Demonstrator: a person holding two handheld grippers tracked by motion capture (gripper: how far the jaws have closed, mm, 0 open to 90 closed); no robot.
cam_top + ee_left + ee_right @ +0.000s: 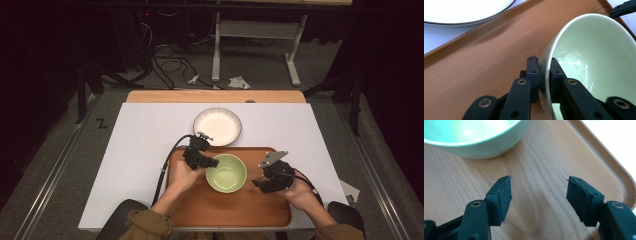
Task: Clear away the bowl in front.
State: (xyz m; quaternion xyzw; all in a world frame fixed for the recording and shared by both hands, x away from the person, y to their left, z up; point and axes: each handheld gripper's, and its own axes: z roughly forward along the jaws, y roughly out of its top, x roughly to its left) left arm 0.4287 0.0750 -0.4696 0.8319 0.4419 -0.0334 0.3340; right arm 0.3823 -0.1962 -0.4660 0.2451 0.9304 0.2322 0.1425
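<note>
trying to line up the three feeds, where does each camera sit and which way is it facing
High view: above the person's side, facing forward and down on the white-topped table; both forearms, left gripper and right gripper show.
Left gripper view: rides the left gripper, looking along its jaws shut on the pale green ceramic bowl's rim.
Right gripper view: rides the right gripper, facing down at the brown wooden tray, jaws open.
Shared: both gripper views show bowl and tray.

White table (140, 165), wooden tray (230, 210), white plate (217, 126)
</note>
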